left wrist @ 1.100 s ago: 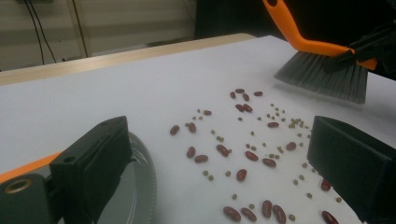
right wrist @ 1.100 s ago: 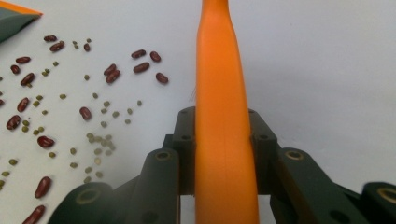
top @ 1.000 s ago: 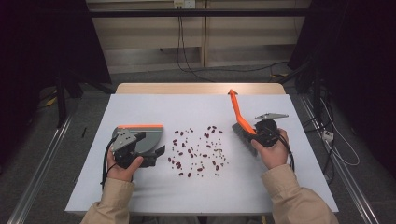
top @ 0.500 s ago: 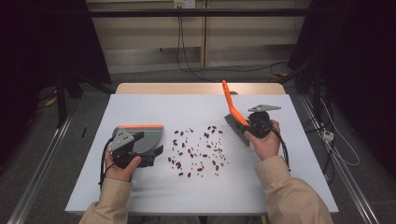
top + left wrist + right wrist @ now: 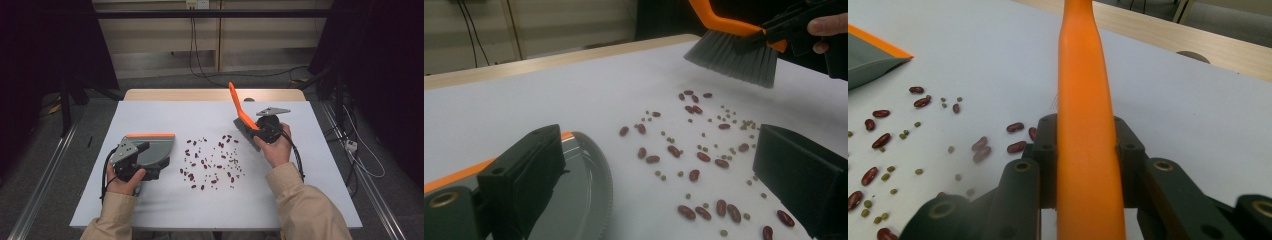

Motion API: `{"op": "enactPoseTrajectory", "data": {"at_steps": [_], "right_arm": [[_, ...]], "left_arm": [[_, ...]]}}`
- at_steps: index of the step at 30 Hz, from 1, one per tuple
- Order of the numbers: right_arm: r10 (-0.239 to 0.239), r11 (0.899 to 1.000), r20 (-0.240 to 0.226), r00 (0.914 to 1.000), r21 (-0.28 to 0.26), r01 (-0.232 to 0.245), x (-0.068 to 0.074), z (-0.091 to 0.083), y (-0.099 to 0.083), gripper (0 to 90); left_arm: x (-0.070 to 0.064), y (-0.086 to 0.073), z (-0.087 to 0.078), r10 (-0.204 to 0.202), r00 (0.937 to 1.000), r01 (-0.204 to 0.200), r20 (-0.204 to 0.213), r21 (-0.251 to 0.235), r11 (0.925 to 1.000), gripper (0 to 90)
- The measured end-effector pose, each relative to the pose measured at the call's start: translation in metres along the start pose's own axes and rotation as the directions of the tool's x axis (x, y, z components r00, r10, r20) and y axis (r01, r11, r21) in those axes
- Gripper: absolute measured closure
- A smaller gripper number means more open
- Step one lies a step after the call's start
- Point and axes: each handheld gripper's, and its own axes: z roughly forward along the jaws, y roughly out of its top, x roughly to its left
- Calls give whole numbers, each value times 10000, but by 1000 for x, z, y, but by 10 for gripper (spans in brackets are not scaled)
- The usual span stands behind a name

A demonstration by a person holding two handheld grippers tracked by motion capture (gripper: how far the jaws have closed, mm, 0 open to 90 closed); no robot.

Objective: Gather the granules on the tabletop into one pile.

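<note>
I have hardly started the sweeping: all the beans (image 5: 210, 162) are still spread out on the white tabletop (image 5: 165, 210), and none of them are in the dustpan (image 5: 152, 150) as far as I can see. My right gripper (image 5: 259, 131) has its jaws shut tight around the orange handle of the brush (image 5: 242, 117), and the grey bristles hang just above the far right edge of the beans, not touching the tabletop yet (the left gripper view shows a gap under them). My left gripper (image 5: 134, 160) holds the dustpan, which sits flat just to the left of the beans with its open mouth facing them. I think those jaws grip the dustpan's back end, though I cannot see the pinch well. What is left is nearly everything: put the brush down beyond the beans, push them toward the dustpan, and gather them inside it.
</note>
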Motion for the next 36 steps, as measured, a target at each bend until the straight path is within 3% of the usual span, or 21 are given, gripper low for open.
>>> {"op": "enactPoseTrajectory", "data": {"at_steps": [10, 17, 21, 24, 26, 30, 33, 36], "right_arm": [[-514, 9985, 322, 9982, -167, 520, -4, 15, 4, 713], [-745, 9972, 425, 9963, -71, 749, -6, 39, 6, 713], [-1207, 9926, 491, 9915, -64, 1212, -7, 50, 9, 713], [-2011, 9795, 469, 9785, 229, 2002, -4, 59, 8, 713], [-2181, 9759, 159, 9758, 139, 2179, -1, 61, 6, 714], [-3051, 9516, -178, 9522, 336, 3055, 13, 61, 5, 712], [-3066, 9509, -716, 9492, 225, 3088, 18, 58, 4, 713], [-3411, 9386, -1017, 9345, 176, 3445, 24, 54, 0, 712]], "left_arm": [[3, -3, -3, -181, 9998, 181, 29, -44, 9998, 61], [5, -5, -3, -265, 9996, 265, -21, -29, 9996, 61], [6, -5, -4, -357, 9993, 356, -92, -60, 9993, 61], [7, -6, -5, -367, 9993, 367, -106, -47, 9993, 61], [7, -5, -5, -363, 9993, 362, -125, -73, 9993, 61], [7, -6, -5, -364, 9993, 364, -128, -57, 9993, 61], [7, -6, -5, -346, 9993, 346, -139, -55, 9994, 61], [7, -6, -5, -328, 9993, 327, -167, -42, 9995, 61]]}}
